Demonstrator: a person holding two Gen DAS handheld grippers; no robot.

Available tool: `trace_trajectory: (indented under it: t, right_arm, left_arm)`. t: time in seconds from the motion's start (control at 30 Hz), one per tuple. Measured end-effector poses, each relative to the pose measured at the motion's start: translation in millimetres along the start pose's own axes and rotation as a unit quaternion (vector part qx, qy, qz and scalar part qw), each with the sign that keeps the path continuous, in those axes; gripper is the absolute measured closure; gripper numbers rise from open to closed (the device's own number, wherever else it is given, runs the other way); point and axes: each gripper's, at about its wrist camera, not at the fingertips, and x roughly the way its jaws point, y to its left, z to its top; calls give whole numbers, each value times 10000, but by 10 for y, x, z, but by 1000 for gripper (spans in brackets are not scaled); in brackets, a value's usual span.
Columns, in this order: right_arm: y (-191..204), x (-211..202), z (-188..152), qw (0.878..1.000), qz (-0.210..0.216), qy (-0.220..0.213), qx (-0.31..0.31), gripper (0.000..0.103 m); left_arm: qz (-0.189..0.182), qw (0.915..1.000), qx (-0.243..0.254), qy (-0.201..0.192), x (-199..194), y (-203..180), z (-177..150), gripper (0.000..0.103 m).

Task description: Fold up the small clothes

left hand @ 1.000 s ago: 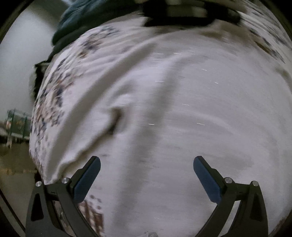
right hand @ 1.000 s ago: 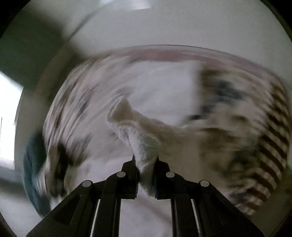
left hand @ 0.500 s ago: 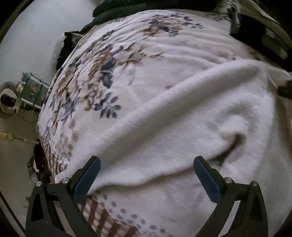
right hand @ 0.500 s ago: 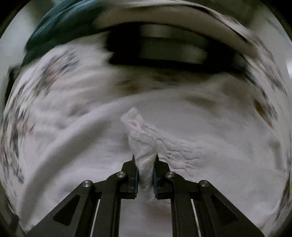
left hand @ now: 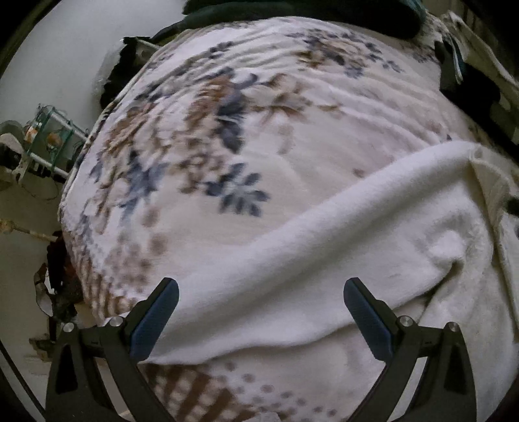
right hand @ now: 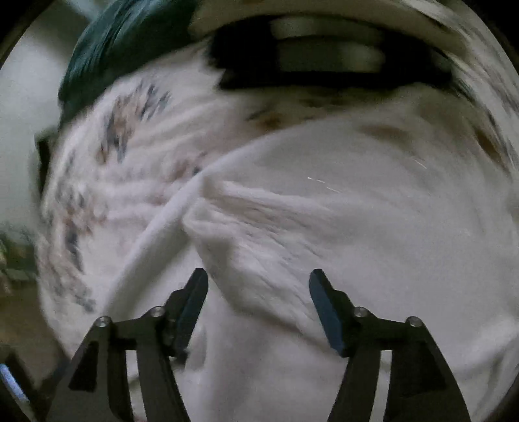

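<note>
A white fleecy garment (left hand: 340, 259) lies on a floral bedspread (left hand: 227, 130), its long edge running from lower left to upper right. My left gripper (left hand: 259, 305) is open and empty, hovering over the garment's near edge. In the right wrist view the same garment (right hand: 356, 211) has a folded, wrinkled flap (right hand: 259, 233) lying in front of my right gripper (right hand: 258, 292), which is open with the flap between and just beyond its fingers. That view is blurred.
A dark teal cloth (right hand: 123, 42) and dark items (left hand: 292, 13) lie at the far end of the bed. The bed's left edge drops to the floor, where a small green rack (left hand: 48, 130) stands. Dark objects (left hand: 470, 81) sit at the far right.
My right gripper has opened and let go of the white garment's flap, which now lies on the garment. The left gripper has shifted so more bedspread shows.
</note>
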Motion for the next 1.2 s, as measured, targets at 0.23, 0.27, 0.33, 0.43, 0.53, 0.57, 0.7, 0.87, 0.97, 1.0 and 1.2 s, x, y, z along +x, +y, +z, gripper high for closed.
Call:
trace_trajectory:
  t: [0.23, 0.27, 0.33, 0.43, 0.53, 0.57, 0.7, 0.87, 0.97, 1.0, 1.2]
  right_arm:
    - [-1357, -683, -610, 9807, -547, -133, 1873, 31]
    - [-1514, -761, -659, 9768, -631, -157, 2042, 31]
    - [-1966, -926, -850, 9642, -781, -270, 2519, 31]
    - [-2614, -1037, -1073, 9352, -737, -555, 3419, 31]
    - [-3044, -1095, -1231, 9115, -542, -920, 3972, 51]
    - [-3213, -1070, -1303, 9037, -385, -1012, 4143, 57]
    - [-3596, -977, -1429, 8835, -78, -1217, 4523, 57]
    - [-3910, -841, -1468, 8673, 632, -1302, 4763, 68]
    - [-3910, -780, -1437, 8629, 915, -1353, 4783, 75]
    - [-3873, -741, -1340, 8608, 993, -1349, 4807, 76]
    - [-3933, -639, -1393, 8469, 1443, -1247, 4964, 76]
  left_arm:
    - [-177, 9988, -418, 194, -109, 518, -98, 0]
    - [-298, 9988, -344, 192, -120, 467, -60, 0]
    - [-699, 9975, 82, 56, -203, 124, 116, 0]
    - [-1428, 9849, 940, -273, -437, -698, 399, 0]
    - [-2061, 9562, 2019, -487, -731, -1746, 536, 0]
    - [-2246, 9446, 2333, -531, -825, -2059, 538, 0]
    - [-2572, 8894, 3707, -728, -1140, -3392, 283, 0]
    - [-2971, 8294, 4724, -246, -1164, -4625, -227, 7]
    - [-3072, 7959, 5216, -105, -1176, -5106, -496, 17]
    - [-3095, 7871, 5336, -40, -1161, -5257, -541, 20]
    - [-2900, 7552, 5874, 222, -977, -5688, -785, 103]
